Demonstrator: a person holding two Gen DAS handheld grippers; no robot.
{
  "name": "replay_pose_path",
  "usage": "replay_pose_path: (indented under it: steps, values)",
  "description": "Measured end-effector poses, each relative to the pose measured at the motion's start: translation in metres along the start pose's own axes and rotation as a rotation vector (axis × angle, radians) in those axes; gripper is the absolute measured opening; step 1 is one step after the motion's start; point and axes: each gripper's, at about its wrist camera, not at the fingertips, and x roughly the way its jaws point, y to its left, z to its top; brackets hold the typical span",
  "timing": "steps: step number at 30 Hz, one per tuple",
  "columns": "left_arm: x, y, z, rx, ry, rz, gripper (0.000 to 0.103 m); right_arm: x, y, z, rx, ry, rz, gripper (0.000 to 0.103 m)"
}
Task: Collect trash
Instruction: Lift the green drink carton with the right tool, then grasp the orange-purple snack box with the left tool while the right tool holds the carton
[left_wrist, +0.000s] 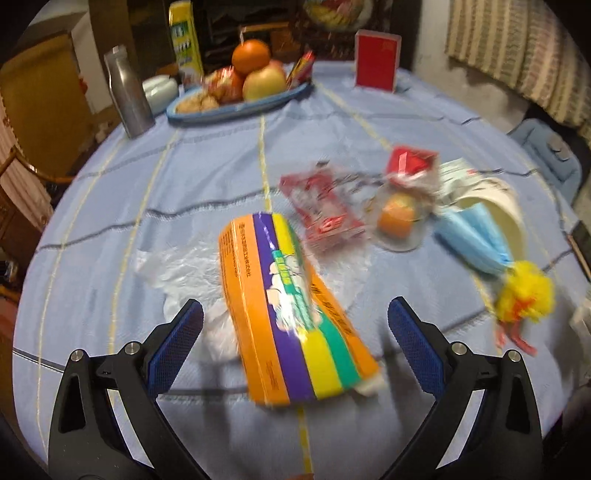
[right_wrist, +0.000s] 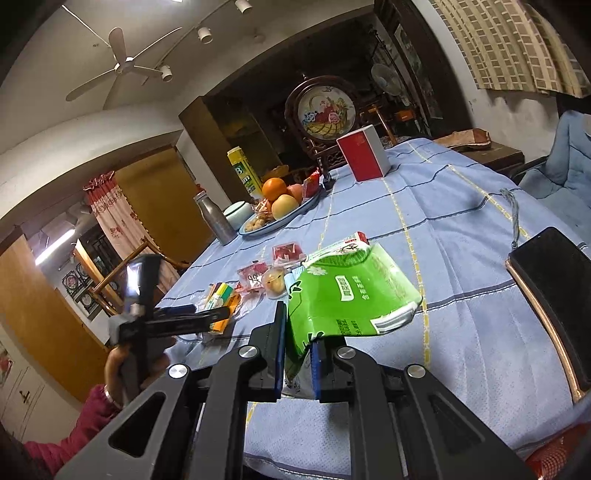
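My left gripper (left_wrist: 295, 319) is open, its fingers on either side of an orange, purple and yellow striped wrapper (left_wrist: 291, 314) that lies on clear plastic on the blue tablecloth. Behind it lie a red wrapper (left_wrist: 321, 210), a clear cup with orange fruit (left_wrist: 399, 218), a blue face mask (left_wrist: 472, 236) in a white bowl (left_wrist: 506, 206) and a yellow fluffy scrap (left_wrist: 524, 295). My right gripper (right_wrist: 297, 339) is shut on a green flattened carton (right_wrist: 351, 291) and holds it above the table. The left gripper (right_wrist: 195, 317) shows at the striped wrapper (right_wrist: 221, 302).
A fruit plate (left_wrist: 236, 107) with an orange and apples, a metal bottle (left_wrist: 127, 92), a red box (left_wrist: 376, 61) and a yellow carton (left_wrist: 184, 37) stand at the far side. A black phone (right_wrist: 554, 299) lies at the right edge. Wooden chairs stand to the left.
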Motion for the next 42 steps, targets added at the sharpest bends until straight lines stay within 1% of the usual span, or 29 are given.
replay_pose_path:
  steps: [2,3,5,6,7,9,10,13,16,22,25,26,28,30,32,33,34,36,38,39,41,42]
  values:
    - [0.013,0.009,0.001,-0.046,0.046,-0.014,0.096,0.001,-0.001,-0.001,0.002,0.004,0.004,0.013]
    - [0.015,0.014,0.000,-0.063,0.056,-0.023,0.096,0.002,-0.002,-0.001,0.003,0.006,0.005,0.013]
    - [0.010,0.022,-0.002,-0.096,0.038,-0.055,0.093,0.004,-0.005,0.000,0.010,0.010,0.005,0.013]
    - [0.007,0.022,-0.002,-0.094,0.028,-0.063,0.086,0.005,-0.006,-0.001,0.014,0.011,0.005,0.013]
    - [0.004,0.022,-0.004,-0.083,0.019,-0.068,0.077,0.005,-0.007,-0.001,0.019,0.013,0.004,0.013]
    - [-0.002,0.022,-0.005,-0.077,0.009,-0.084,0.073,0.006,-0.010,-0.001,0.029,0.015,0.002,0.013]
    - [-0.006,0.022,-0.006,-0.077,-0.002,-0.104,0.070,0.006,-0.011,-0.001,0.034,0.014,0.002,0.013]
    - [-0.017,0.019,-0.005,-0.072,-0.025,-0.134,0.066,0.003,-0.012,-0.001,0.039,0.008,0.001,0.013]
    - [-0.035,0.018,-0.005,-0.077,-0.062,-0.171,0.066,0.000,-0.011,-0.001,0.032,0.002,-0.003,0.013]
    - [-0.076,0.018,-0.001,-0.076,-0.157,-0.211,0.066,-0.005,-0.011,-0.002,0.038,-0.006,-0.002,0.013]
    - [-0.086,0.021,-0.001,-0.074,-0.176,-0.229,0.066,-0.008,-0.013,-0.004,0.040,-0.008,-0.003,0.013]
    - [-0.086,0.021,-0.003,-0.065,-0.174,-0.221,0.066,-0.008,-0.013,-0.004,0.042,-0.007,-0.003,0.013]
    - [-0.076,0.017,-0.008,-0.048,-0.132,-0.177,0.065,-0.009,-0.014,-0.005,0.046,-0.007,-0.001,0.013]
    - [-0.070,0.015,-0.016,-0.041,-0.101,-0.204,0.065,-0.010,-0.014,-0.005,0.047,-0.008,0.000,0.013]
    - [-0.071,0.007,-0.022,-0.018,-0.098,-0.238,0.067,-0.009,-0.014,-0.005,0.046,-0.006,0.000,0.013]
    - [-0.072,0.001,-0.023,0.000,-0.105,-0.247,0.071,-0.009,-0.014,-0.006,0.046,-0.004,0.001,0.013]
    - [-0.072,-0.005,-0.024,0.014,-0.109,-0.242,0.080,-0.009,-0.015,-0.006,0.048,0.000,0.004,0.013]
    - [-0.067,-0.017,-0.022,0.050,-0.111,-0.201,0.089,-0.009,-0.014,-0.009,0.050,0.006,0.010,0.013]
    - [-0.051,-0.024,-0.018,0.067,-0.094,-0.144,0.089,-0.010,-0.012,-0.011,0.044,0.009,0.009,0.013]
    - [-0.045,-0.024,-0.017,0.063,-0.085,-0.132,0.089,-0.010,-0.011,-0.012,0.040,0.010,0.009,0.013]
    - [-0.022,-0.024,-0.012,0.064,-0.030,-0.108,0.089,-0.010,-0.010,-0.011,0.040,0.011,0.010,0.013]
    - [-0.012,-0.022,-0.011,0.055,-0.006,-0.098,0.087,-0.010,-0.010,-0.011,0.041,0.011,0.011,0.013]
